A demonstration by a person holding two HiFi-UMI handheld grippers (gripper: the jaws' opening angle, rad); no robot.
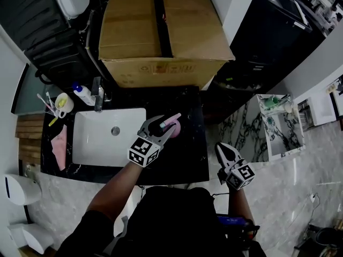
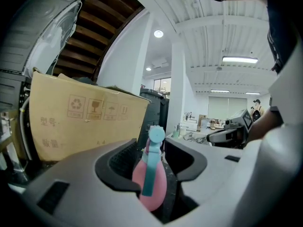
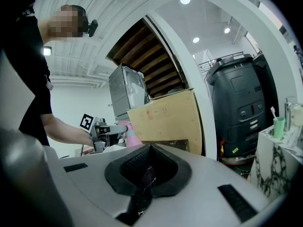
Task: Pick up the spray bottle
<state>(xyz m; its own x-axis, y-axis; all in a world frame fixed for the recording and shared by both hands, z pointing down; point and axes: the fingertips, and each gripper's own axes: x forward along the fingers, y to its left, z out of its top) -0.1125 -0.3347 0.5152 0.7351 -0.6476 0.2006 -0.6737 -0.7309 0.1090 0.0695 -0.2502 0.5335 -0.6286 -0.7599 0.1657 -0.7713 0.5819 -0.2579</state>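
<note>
Inside parted left claw (image 2: 152, 148): spray bottle (image 2: 151, 189), upright.

Can't see the base of the spray bottle (image 2: 158, 190) in the left gripper view (sunk behind the left gripper (image 2: 152, 149) body). Mostly covered by the jaws from the head view too. Far end of the cardboard box (image 1: 161, 36) chopped off at the top edge. Bits in the cup (image 1: 63, 101) beside the sink (image 1: 107, 143) way too small to tell.

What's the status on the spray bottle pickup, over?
Left gripper open, bottle upright between jaws, not gripped. Right gripper shut, empty. Box behind bottle, nothing blocking.
</note>
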